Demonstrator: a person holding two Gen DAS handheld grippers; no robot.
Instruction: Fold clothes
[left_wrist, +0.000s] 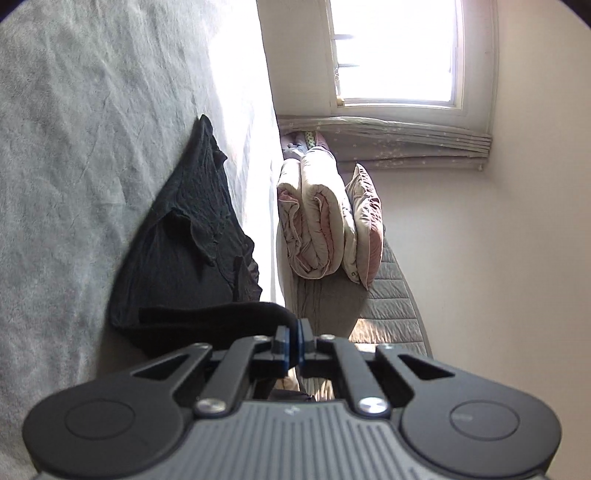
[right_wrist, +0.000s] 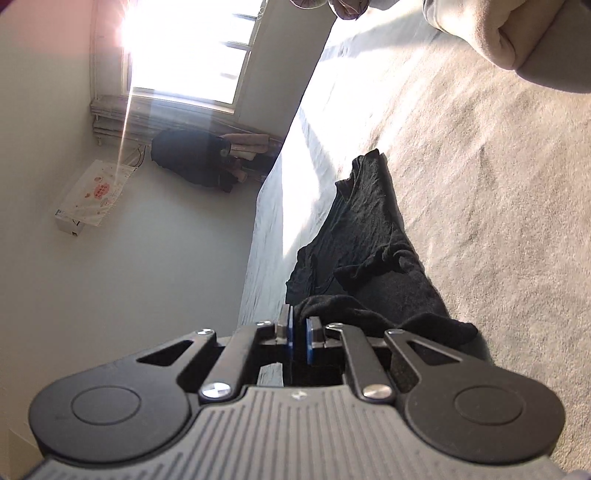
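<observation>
A black garment (left_wrist: 184, 236) lies crumpled on a grey bed sheet (left_wrist: 74, 147) near the bed's edge. My left gripper (left_wrist: 294, 332) is shut on a folded black edge of it, which loops out to the left of the blue pads. In the right wrist view the same black garment (right_wrist: 369, 229) stretches away from my right gripper (right_wrist: 299, 332). Its blue pads stand close together with black cloth between them, so it is shut on the garment's near edge.
Both views are rolled sideways. A rolled pink and cream quilt (left_wrist: 317, 218) and pillow (left_wrist: 365, 221) rest on a grey quilted seat beyond the bed. A bright window (left_wrist: 395, 48) is behind. A white box (right_wrist: 92, 195) and a dark bundle (right_wrist: 192, 155) lie by the wall.
</observation>
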